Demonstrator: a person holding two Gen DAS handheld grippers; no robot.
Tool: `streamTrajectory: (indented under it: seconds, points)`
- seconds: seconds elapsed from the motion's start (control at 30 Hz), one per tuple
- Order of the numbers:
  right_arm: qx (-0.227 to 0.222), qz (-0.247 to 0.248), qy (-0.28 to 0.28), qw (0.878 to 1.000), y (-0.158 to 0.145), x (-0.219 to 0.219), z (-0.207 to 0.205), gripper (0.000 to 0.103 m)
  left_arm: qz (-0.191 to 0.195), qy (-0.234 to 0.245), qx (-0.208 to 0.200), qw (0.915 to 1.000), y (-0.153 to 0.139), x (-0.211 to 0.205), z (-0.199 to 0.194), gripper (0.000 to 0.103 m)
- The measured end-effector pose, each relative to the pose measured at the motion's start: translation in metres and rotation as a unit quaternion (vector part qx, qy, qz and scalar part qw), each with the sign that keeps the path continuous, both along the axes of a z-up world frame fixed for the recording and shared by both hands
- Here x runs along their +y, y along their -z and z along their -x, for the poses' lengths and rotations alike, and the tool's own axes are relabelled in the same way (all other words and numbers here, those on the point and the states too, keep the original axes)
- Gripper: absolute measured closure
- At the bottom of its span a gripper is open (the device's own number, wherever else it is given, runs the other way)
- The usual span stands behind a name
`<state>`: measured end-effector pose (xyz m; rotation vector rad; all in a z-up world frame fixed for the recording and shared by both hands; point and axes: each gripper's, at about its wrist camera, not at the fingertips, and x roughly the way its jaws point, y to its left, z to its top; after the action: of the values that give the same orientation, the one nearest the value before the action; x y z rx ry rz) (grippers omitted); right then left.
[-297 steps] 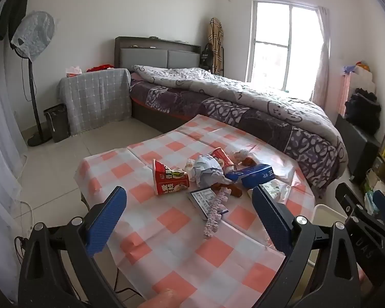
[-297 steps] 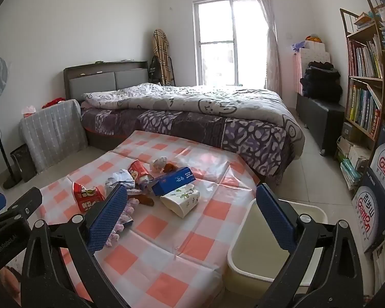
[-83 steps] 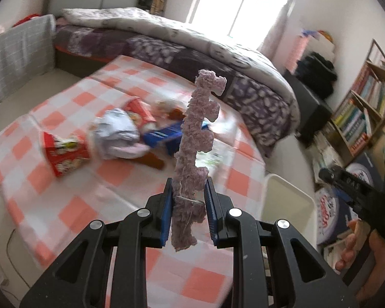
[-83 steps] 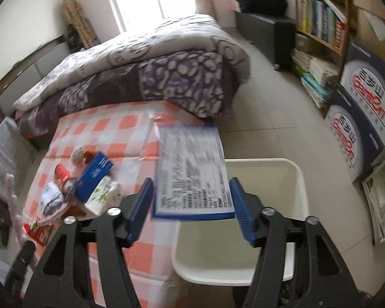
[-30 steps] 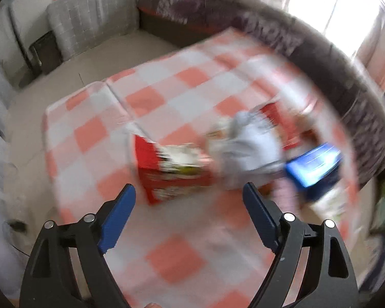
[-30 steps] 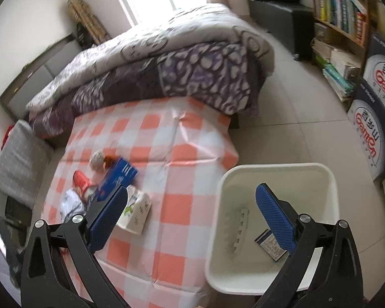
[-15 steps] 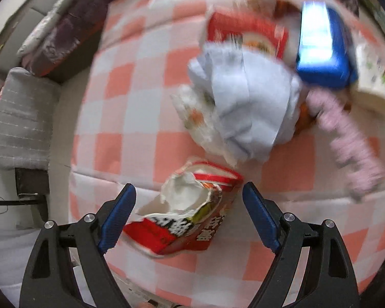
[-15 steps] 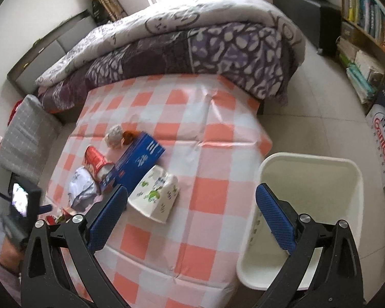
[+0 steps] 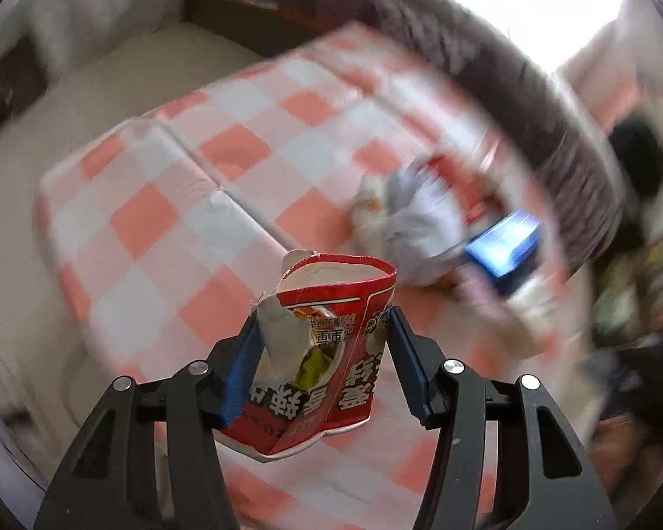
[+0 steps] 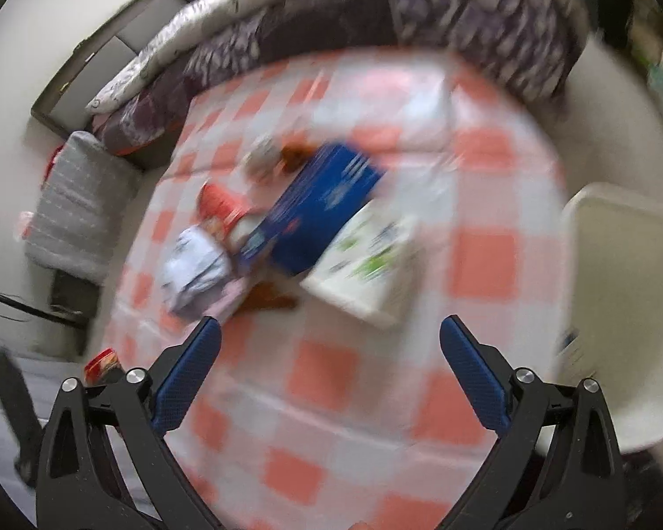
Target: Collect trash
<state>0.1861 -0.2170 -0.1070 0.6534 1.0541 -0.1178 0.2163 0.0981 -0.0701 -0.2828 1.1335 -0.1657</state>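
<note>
red carton [image 9: 327,353], white Chinese characters, torn top

Two handheld grippers, matching build.
Left gripper [image 9: 320,344]: black plastic arms with triangular cut-outs, silver round screw heads along the upper edges, blue pads [image 9: 243,364] on the fingers' inner faces. Right gripper [image 10: 329,366]: same black frame with triangular cut-outs and silver screws; its blue pads [image 10: 185,375] show a fine dotted grip texture.
</note>
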Motion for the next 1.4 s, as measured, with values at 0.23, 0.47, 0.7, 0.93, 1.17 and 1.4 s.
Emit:
streamTrajectory:
  seconds: [0.23,0.47,0.7,0.93,1.17,1.4]
  points:
    - [0.062,-0.081,0.014,0.995,0.02,0.062,-0.051,0.015,0.035,-0.046,-0.077,0.9953,-0.034,0.004,0.052,0.047]
    - [0.113,-0.104,0.011,0.988,0.059,0.084,-0.081,0.056,0.015,-0.056,-0.095,0.9938,-0.045,0.026,0.05,0.047]
    - [0.046,-0.066,-0.057,0.995,0.045,0.102,-0.064,0.091,0.018,-0.081,-0.097,0.9917,-0.042,0.051,0.047,0.047]
    - [-0.061,0.001,-0.16,0.985,-0.009,0.122,-0.034,0.094,0.026,-0.087,-0.118,0.9888,-0.049,0.053,0.056,0.047]
    - [-0.142,0.062,-0.182,0.971,-0.052,0.116,-0.006,0.094,0.026,-0.081,-0.139,0.9866,-0.056,0.045,0.062,0.047]
    - [-0.191,0.129,-0.155,0.961,-0.061,0.094,0.025,0.094,0.014,-0.073,-0.169,0.9828,-0.065,0.027,0.067,0.047]
